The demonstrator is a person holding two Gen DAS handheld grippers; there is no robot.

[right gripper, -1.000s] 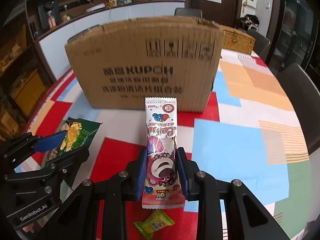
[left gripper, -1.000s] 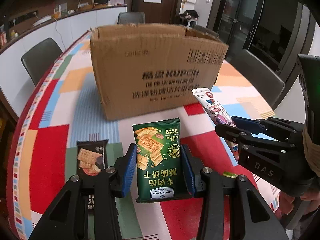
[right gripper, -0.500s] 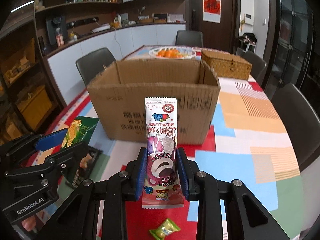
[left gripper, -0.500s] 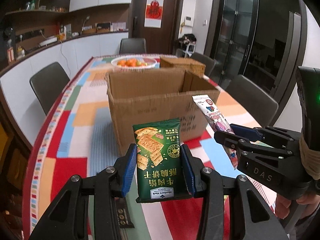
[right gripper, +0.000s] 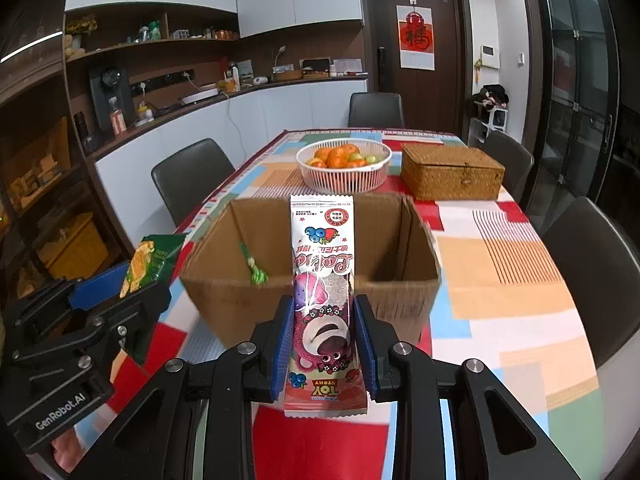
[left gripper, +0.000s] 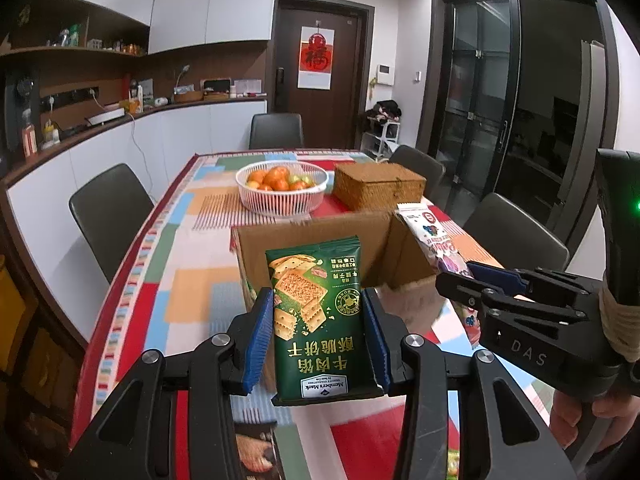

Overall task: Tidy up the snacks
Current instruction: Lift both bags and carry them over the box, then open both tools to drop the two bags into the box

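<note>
my left gripper [left gripper: 318, 344] pinches the green cracker pack [left gripper: 318, 320], my right gripper [right gripper: 322, 350] pinches the pink snack bar [right gripper: 322, 300]. both packs point long way ahead. the open cardboard box [right gripper: 416, 264] stands just ahead and below, near the table's [right gripper: 500, 264] front edge, about equally near both hands. inside it i see only a small green candy [right gripper: 256, 272].

From my remote seat, both fisheye views look evenly lit by soft indoor light, with dim corners curving into black vignette. Straight lines bow near the edges. The cardboard box [right gripper: 312, 264] shows slight motion blur along its rim. The glass doors [left gripper: 516, 100] are dark, with faint reflections. A green indicator light [left gripper: 635, 207] glows brightly.
</note>
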